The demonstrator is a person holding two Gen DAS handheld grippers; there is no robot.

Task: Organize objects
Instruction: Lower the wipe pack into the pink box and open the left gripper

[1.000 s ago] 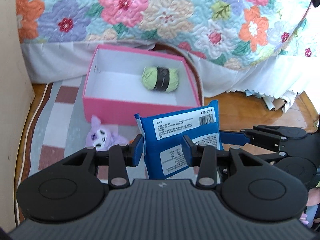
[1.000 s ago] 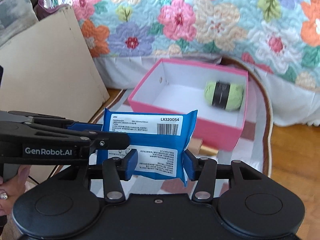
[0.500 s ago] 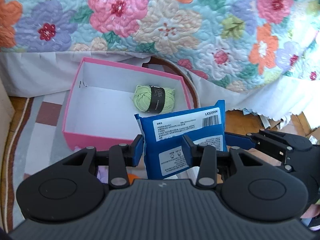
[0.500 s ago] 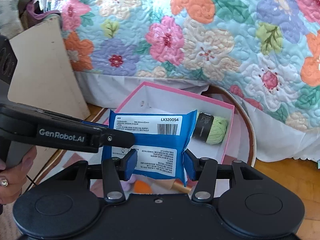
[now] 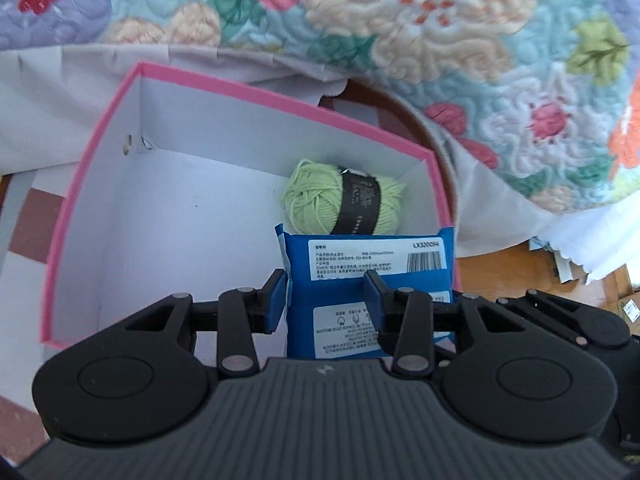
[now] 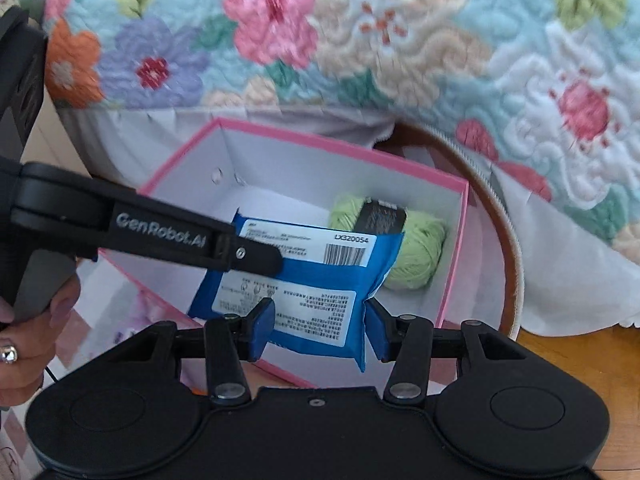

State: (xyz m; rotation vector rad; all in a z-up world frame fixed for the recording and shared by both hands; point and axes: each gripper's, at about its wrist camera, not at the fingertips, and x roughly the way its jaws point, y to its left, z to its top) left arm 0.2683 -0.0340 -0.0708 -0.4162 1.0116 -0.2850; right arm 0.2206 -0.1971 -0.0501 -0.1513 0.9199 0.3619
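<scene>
A blue packet [image 5: 372, 256] with white labels hangs over the right half of an open pink box [image 5: 80, 184], just in front of a green yarn ball [image 5: 316, 204] lying at the box's far right. My left gripper [image 5: 325, 292] is shut on the packet's left part. In the right wrist view the same packet [image 6: 304, 276] sits between the pads of my right gripper [image 6: 319, 326], whose jaws are closing on its lower edge. The left gripper's finger [image 6: 240, 254] crosses the packet's upper left corner there. The box [image 6: 320, 138] and yarn [image 6: 420, 248] lie behind.
A floral quilt [image 5: 400, 20] with a white skirt hangs right behind the box. The box stands on a patterned rug with a brown round edge [image 6: 508, 240]; wooden floor [image 5: 500, 264] lies to the right. A person's hand [image 6: 36, 332] holds the left gripper's handle.
Both grippers have carried the blue packet forward and down, from in front of the pink box to over its inside. The box and yarn now fill more of both views.
</scene>
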